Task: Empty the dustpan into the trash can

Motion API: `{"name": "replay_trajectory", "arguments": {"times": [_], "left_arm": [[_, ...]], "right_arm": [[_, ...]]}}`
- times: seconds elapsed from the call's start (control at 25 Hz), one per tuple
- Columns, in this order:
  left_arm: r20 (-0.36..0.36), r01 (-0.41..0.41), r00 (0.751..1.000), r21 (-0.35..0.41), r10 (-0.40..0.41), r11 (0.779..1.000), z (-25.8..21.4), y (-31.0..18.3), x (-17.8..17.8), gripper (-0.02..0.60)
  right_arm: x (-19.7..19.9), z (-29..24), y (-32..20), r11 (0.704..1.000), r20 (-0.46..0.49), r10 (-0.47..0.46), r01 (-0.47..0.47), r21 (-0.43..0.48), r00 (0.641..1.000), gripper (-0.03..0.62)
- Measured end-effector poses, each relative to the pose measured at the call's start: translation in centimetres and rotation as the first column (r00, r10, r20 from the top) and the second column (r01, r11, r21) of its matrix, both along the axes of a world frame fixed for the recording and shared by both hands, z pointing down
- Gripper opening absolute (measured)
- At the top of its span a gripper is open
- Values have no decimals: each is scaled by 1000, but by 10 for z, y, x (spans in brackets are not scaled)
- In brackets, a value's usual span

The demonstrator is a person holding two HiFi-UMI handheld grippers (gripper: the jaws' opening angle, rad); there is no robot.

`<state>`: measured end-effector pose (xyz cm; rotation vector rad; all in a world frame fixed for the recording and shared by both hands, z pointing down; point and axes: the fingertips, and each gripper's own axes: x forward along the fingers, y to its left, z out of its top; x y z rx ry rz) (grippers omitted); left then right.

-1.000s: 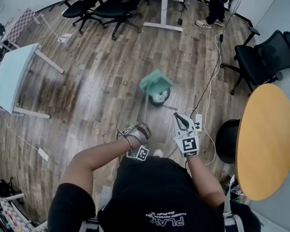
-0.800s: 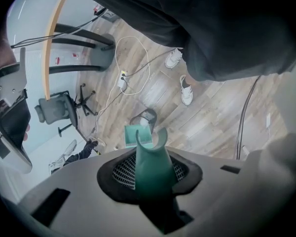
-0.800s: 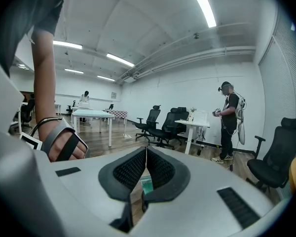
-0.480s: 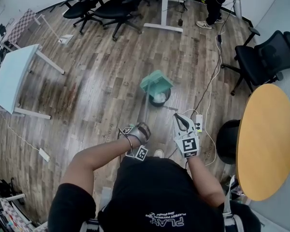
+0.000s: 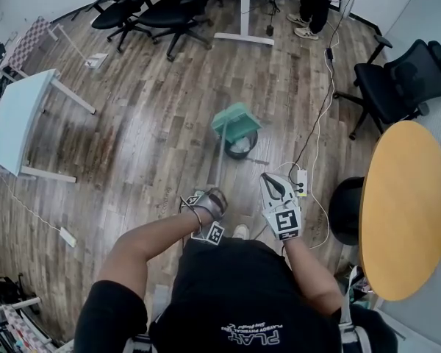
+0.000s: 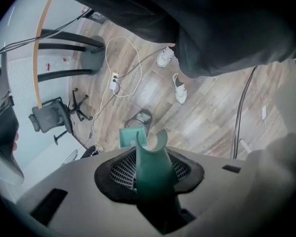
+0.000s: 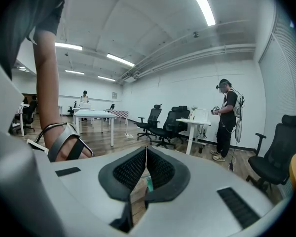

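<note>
The green dustpan (image 5: pixel 235 120) tilts over the black trash can (image 5: pixel 241 147), which holds white scraps. Its thin long handle (image 5: pixel 220 164) runs back to my left gripper (image 5: pixel 214 193). In the left gripper view the green handle (image 6: pixel 155 177) stands between the jaws of the left gripper (image 6: pixel 150 154). They are opening and the pads look eased off it. Beyond it are the dustpan (image 6: pixel 130 137) and the trash can (image 6: pixel 140 117). My right gripper (image 5: pixel 269 179) hovers to the right of the handle, and in its own view the right gripper (image 7: pixel 146 152) is shut and empty.
A power strip (image 5: pixel 301 184) with loose cables lies right of the trash can. A round yellow table (image 5: pixel 404 212) and a black stool (image 5: pixel 345 212) stand at the right. Office chairs (image 5: pixel 408 79) and a white table (image 5: pixel 18 116) ring the wooden floor. A person (image 5: pixel 312 6) stands at the far end.
The dustpan stays tilted over the trash can, and both grippers keep their places. Only the head view has shifted a little.
</note>
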<state>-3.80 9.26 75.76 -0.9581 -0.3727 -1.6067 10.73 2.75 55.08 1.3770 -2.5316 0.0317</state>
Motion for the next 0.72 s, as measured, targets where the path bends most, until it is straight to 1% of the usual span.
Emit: {"name": "replay_trajectory", "arguments": {"times": [0.12,0.2,0.36,0.44,0.52,0.56,0.64,0.68,0.72], "left_arm": [[-14,19,1000,-10,-19,1000,-1,3,-2,150],[-38,39,998,-21,-40,999,-3,3,-3,150],[-126,91,987,-70,-99,993,-7,-1,6,138],[-173,99,978,-90,-113,991,-3,-4,13,130],[-215,108,968,-96,-126,990,-12,-12,18,118],[-241,121,960,-100,-142,988,-20,-17,20,112],[-290,172,936,-121,-200,978,-33,-26,24,98],[-314,204,919,-139,-238,969,-37,-30,25,98],[-345,234,897,-162,-277,959,-41,-34,29,98]], "right_arm": [[1,-1,1,1000,-1,4,-4,3,1000,25],[1,-3,0,1000,4,5,-5,9,1000,25],[2,-6,-3,1000,6,5,-5,14,1000,25],[3,-5,-2,1000,6,6,-6,12,1000,25],[4,-3,-1,1000,8,10,-10,8,1000,25],[5,-2,-1,1000,8,13,-13,6,1000,25],[8,1,2,1000,6,18,-18,1,1000,25],[10,2,3,1000,6,20,-20,-1,1000,25],[12,3,4,1000,7,23,-23,-2,1000,25]]}}
